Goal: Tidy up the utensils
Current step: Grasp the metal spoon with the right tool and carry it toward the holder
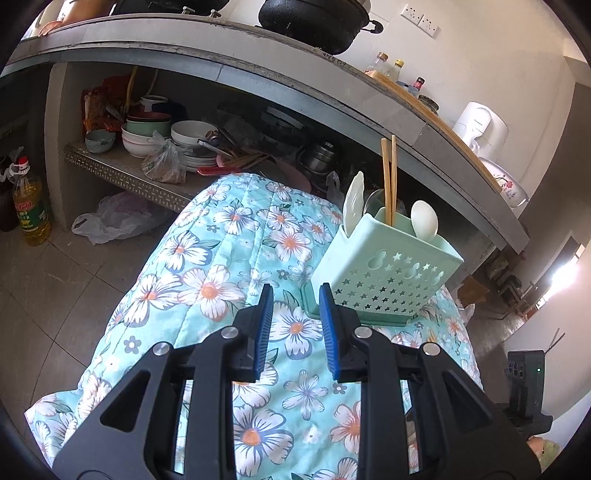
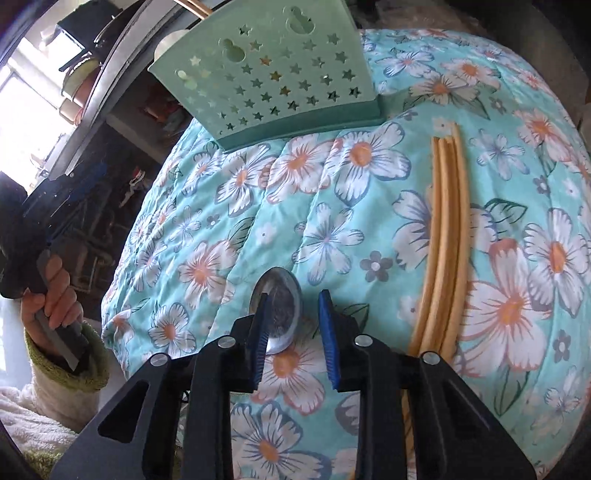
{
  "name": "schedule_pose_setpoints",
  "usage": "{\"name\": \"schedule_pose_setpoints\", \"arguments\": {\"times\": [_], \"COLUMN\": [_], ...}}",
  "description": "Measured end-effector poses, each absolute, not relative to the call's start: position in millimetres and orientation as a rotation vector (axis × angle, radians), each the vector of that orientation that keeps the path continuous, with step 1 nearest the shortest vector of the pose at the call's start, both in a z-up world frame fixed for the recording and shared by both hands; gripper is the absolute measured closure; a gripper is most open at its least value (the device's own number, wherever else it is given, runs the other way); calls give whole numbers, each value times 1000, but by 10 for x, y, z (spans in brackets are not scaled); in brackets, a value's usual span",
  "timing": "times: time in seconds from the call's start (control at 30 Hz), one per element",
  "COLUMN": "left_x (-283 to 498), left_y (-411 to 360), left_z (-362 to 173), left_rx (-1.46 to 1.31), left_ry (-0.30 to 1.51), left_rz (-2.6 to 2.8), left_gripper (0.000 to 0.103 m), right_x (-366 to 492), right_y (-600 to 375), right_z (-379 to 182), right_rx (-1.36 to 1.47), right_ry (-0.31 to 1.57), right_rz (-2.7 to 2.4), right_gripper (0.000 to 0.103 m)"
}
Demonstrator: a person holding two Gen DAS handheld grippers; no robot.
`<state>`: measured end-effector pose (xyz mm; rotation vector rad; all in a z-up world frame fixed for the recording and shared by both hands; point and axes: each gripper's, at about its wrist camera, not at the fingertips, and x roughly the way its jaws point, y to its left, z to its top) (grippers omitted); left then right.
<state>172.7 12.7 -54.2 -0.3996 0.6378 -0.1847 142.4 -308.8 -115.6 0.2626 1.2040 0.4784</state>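
Note:
A mint-green perforated utensil holder [image 1: 388, 269] stands on the floral cloth [image 1: 207, 266]. In it are two chopsticks [image 1: 389, 177], two white spoons [image 1: 354, 203] and a metal spoon [image 1: 372, 201]. My left gripper [image 1: 295, 295] hovers just short of the holder's near left corner, open and empty. In the right wrist view the holder [image 2: 266, 74] is at the top. A metal spoon [image 2: 280, 306] lies on the cloth [image 2: 332, 192], its bowl between the fingers of my right gripper [image 2: 293, 299]. The left pad overlaps the bowl and the right pad stands clear. Several chopsticks [image 2: 447, 240] lie to its right.
Behind the table a concrete counter [image 1: 332, 92] carries a black pot [image 1: 314, 22] and bottles, with bowls and plates [image 1: 184, 140] on the shelf under it. An oil bottle [image 1: 31, 206] stands on the floor. A person's hand [image 2: 55, 291] grips the left tool's handle.

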Motion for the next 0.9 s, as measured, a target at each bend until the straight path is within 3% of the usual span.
{"name": "schedule_pose_setpoints", "arguments": {"times": [0.07, 0.3, 0.57, 0.73, 0.9], "left_x": [1717, 1712, 1697, 1645, 1560], "left_y": [111, 83, 11, -24, -28], "left_z": [-573, -659, -771, -813, -800], "left_rx": [-394, -376, -333, -311, -282], "left_ry": [648, 669, 721, 753, 754], "left_rz": [-182, -169, -151, -135, -111], "left_gripper": [79, 79, 78, 60, 39], "right_x": [1403, 1337, 1378, 1668, 2042], "right_y": [-3017, -2999, -3034, -3041, -2967], "right_z": [-1204, -825, 487, 1314, 1656], "right_rx": [245, 185, -55, -135, -173], "right_ry": [1209, 1087, 711, 464, 330], "right_rz": [492, 464, 353, 269, 186], "right_gripper": [94, 99, 100, 100, 100]}}
